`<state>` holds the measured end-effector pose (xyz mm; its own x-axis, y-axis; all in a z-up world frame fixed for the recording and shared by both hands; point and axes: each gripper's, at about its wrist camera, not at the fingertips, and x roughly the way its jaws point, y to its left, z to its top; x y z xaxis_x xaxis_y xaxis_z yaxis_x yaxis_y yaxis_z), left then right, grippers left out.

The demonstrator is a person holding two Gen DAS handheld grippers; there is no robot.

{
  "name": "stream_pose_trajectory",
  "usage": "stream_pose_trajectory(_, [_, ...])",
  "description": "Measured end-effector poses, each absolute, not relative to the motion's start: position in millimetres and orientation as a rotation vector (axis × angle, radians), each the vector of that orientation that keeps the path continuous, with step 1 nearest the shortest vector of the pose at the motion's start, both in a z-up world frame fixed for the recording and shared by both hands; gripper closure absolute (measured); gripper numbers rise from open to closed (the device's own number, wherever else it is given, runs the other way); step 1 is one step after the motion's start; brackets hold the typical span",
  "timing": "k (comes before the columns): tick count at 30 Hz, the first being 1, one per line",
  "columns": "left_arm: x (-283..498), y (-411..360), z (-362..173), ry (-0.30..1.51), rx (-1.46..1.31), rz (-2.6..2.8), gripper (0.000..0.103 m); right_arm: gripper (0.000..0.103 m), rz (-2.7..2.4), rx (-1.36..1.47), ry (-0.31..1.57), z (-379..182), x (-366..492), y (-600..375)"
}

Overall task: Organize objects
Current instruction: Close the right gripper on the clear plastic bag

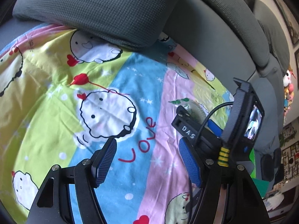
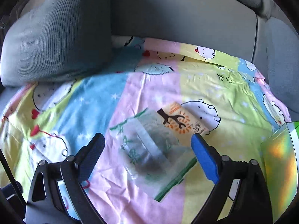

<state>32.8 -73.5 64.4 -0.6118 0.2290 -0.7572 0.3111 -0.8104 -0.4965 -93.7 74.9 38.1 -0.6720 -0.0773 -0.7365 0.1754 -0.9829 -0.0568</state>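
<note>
Right claw hung above the clear zip bag, fingers wide apart, nothing between them. The bag lay flat on the cartoon-print sheet with its green seal edge toward the camera. An orange tree-print packet lay tucked at the bag's far end, touching or partly under it; couldn't tell which from the blur. A shiny green holographic box sat at the right edge, apart from the bag.

Left claw was also spread open and empty, over bare sheet near the "Love" print, well left of the bag. The right gripper's body showed in the left view, with a bit of the bag visible past it. Grey pillow rested at the back against the sofa backrest.

My read: next step was picking up the bag or the packet. Bag is thin and flat on soft fabric, so a straight-down pinch would likely grab the sheet too. Better to come in low at an edge, get one finger under the seal strip, and close there. Watch the packet sliding out.
</note>
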Motion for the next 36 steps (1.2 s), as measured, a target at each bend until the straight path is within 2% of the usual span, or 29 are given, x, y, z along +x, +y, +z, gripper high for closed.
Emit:
stream_pose_trajectory(10, [34, -76, 61, 0.966, 1.374, -2.581, 0.033, 0.042, -2.702, 1.224, 0.16, 31, -88, 74])
stream_pose_trajectory(12, [34, -76, 61, 0.967, 1.372, -2.581, 0.033, 0.042, -2.679, 1.25, 0.137, 35, -83, 75])
stream_pose_trajectory(19, [34, -73, 58, 0.944, 1.407, -2.575, 0.033, 0.042, -2.566, 1.512, -0.173, 44, -54, 103])
stream_pose_trajectory(23, [34, -69, 60, 0.913, 1.382, -2.571, 0.033, 0.038, -2.534, 1.566, -0.177, 44, -29, 116])
stream_pose_trajectory(24, [34, -67, 61, 0.899, 1.385, -2.576, 0.033, 0.034, -2.537, 1.577, -0.191, 43, -23, 121])
stream_pose_trajectory(26, [32, -63, 60, 0.876, 1.401, -2.578, 0.033, 0.033, -2.525, 1.611, -0.259, 40, -15, 134])
stream_pose_trajectory(29, [30, -57, 58, 0.862, 1.436, -2.576, 0.033, 0.027, -2.482, 1.603, -0.368, 45, -11, 149])
stream_pose_trajectory(31, [29, -52, 58, 0.86, 1.454, -2.583, 0.033, 0.019, -2.514, 1.547, -0.397, 55, -7, 156])
stream_pose_trajectory(36, [25, -32, 57, 0.838, 1.545, -2.622, 0.033, 0.019, -2.549, 1.471, -0.478, 66, -4, 171])
